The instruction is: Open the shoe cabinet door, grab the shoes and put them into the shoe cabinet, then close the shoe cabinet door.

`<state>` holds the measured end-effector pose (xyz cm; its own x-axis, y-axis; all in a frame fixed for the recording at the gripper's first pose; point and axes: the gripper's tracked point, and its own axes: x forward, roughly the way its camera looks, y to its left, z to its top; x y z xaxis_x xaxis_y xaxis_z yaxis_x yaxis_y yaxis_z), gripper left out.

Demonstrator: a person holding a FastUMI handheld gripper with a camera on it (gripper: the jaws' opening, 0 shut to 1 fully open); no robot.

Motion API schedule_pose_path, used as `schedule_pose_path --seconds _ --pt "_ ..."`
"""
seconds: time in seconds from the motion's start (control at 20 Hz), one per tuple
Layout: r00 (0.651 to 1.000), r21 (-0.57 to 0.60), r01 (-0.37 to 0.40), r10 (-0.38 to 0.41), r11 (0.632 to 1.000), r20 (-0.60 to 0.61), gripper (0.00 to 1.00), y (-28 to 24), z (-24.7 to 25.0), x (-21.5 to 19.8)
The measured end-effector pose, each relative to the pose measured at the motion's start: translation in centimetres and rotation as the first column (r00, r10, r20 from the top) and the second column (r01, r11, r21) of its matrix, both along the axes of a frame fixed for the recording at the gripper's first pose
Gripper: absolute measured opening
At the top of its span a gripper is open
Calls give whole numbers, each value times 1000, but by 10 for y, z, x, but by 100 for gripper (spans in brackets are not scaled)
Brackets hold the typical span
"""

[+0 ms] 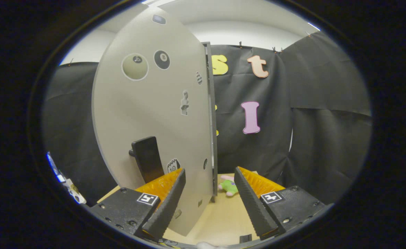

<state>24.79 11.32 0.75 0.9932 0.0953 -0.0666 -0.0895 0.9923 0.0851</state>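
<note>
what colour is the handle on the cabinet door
Black. The handle shows best in the gripper view, on the light grey door, just beyond the open gripper.

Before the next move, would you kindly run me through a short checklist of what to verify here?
1. Claw open, holding nothing: ok.
2. Cabinet door swung open, its edge standing between the fingers: ok.
3. Door handle free, just ahead of one finger: ok.
4. Shoes located: cannot tell; beyond the fingers lies a green and pink plush toy.
5. Wooden tabletop bare between the fingers: ok.
6. Cabinet interior ready for shoes: cannot tell.
</note>
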Motion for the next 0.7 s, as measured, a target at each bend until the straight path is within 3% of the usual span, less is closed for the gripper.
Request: schedule_pose_path --seconds 0.35,0.7 --pt "1000 0 -9 9 1000 0 93 62 0 18" --pt "996 2 -87 87 996 26 95 145 1 64"
